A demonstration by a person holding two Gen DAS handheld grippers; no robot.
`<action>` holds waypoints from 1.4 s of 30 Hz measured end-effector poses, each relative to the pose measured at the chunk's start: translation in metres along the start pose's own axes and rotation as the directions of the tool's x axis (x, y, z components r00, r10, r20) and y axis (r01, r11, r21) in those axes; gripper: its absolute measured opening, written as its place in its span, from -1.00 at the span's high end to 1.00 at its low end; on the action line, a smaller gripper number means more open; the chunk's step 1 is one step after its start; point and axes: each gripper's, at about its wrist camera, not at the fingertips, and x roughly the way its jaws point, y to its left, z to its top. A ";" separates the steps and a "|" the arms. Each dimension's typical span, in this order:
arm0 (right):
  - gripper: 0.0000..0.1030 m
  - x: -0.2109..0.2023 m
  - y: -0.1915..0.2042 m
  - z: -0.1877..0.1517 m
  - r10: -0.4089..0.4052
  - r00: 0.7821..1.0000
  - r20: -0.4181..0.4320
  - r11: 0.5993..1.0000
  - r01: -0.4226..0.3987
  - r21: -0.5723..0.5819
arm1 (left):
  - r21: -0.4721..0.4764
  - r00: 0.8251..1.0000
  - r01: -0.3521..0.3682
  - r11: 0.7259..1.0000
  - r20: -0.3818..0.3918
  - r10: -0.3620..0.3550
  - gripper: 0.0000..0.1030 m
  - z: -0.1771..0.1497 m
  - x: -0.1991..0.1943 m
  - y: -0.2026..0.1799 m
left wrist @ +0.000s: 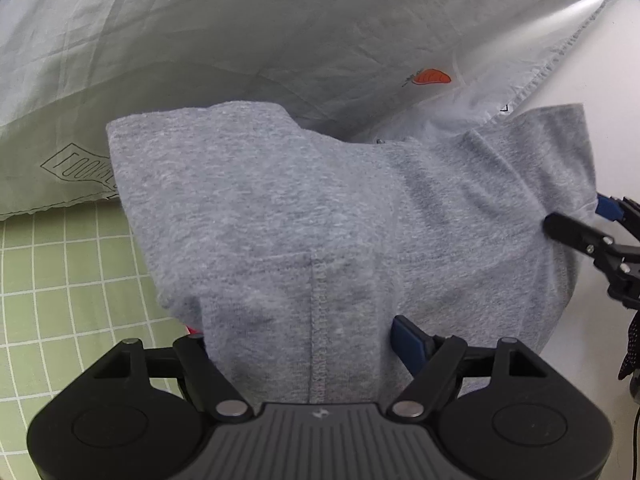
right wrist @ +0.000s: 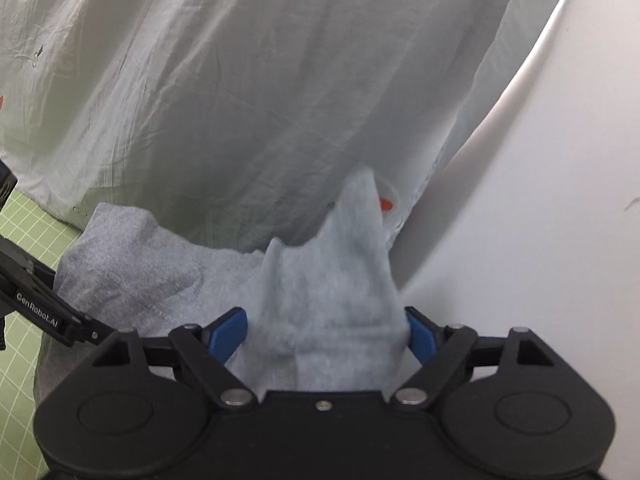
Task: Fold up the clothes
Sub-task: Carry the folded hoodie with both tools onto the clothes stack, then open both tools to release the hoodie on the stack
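A grey knit garment [left wrist: 280,208] hangs between my two grippers, lifted above the bed. My left gripper [left wrist: 300,340] is shut on its edge beside a stitched seam; the cloth hides the left pad, and the blue right pad [left wrist: 408,344] shows. My right gripper [right wrist: 326,332] is shut on another bunched edge of the same grey garment [right wrist: 332,280], between its blue pads [right wrist: 228,330]. The right gripper also shows at the right edge of the left wrist view [left wrist: 568,232], and the left gripper at the left of the right wrist view [right wrist: 44,308].
A pale green-white sheet [left wrist: 200,40] with a carrot print [left wrist: 430,77] lies behind the garment, also in the right wrist view [right wrist: 240,100]. A green grid-patterned cover [left wrist: 60,280] lies below left. A white wall [right wrist: 540,200] is on the right.
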 end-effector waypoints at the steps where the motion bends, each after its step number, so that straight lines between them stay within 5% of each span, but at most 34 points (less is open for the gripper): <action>1: -0.67 -0.004 -0.002 0.005 -0.019 1.000 0.025 1.000 0.019 0.009 | -0.002 1.000 0.001 1.000 -0.003 -0.001 -0.52 -0.001 0.000 0.001; 5: -0.67 -0.005 0.001 0.009 0.032 0.997 0.075 0.998 -0.037 0.060 | -0.015 1.000 0.002 1.000 0.001 -0.002 -0.52 -0.004 -0.001 0.001; 9: -0.66 0.039 0.022 -0.019 0.102 0.995 -0.008 0.984 -0.100 0.146 | -0.035 1.000 -0.003 0.999 0.017 0.003 -0.54 -0.002 -0.008 0.007; 13: -0.69 0.085 0.044 -0.056 0.013 0.997 -0.073 0.987 -0.001 0.161 | -0.039 0.995 -0.032 0.999 0.093 0.036 -0.55 0.000 -0.033 0.017; 18: -0.78 0.114 0.055 -0.064 -0.002 0.998 -0.068 0.978 0.016 0.208 | 0.100 0.961 -0.130 0.987 0.256 0.100 -0.80 -0.009 -0.080 0.018; 22: -0.81 0.123 0.060 -0.058 -0.025 0.996 -0.089 0.976 0.044 0.213 | 0.091 0.940 -0.162 0.982 0.318 0.126 -0.99 -0.026 -0.113 0.023; 28: -0.92 0.056 0.083 -0.043 -0.108 0.994 0.026 0.945 0.095 0.312 | 0.106 0.881 -0.244 0.964 0.439 0.174 -1.00 -0.060 -0.171 0.015; 33: -0.99 -0.040 0.112 -0.052 -0.259 0.957 0.133 0.855 0.163 0.493 | 0.126 0.840 -0.320 0.939 0.496 0.220 -1.00 -0.091 -0.211 0.002; 38: -1.00 -0.118 0.157 -0.073 -0.337 0.933 0.126 0.804 0.215 0.555 | 0.082 0.814 -0.263 0.961 0.554 0.176 -1.00 -0.131 -0.242 0.001; 42: -1.00 -0.162 0.195 -0.099 -0.338 0.936 0.098 0.782 0.221 0.583 | 0.065 0.770 -0.332 0.941 0.594 0.230 -1.00 -0.167 -0.256 -0.004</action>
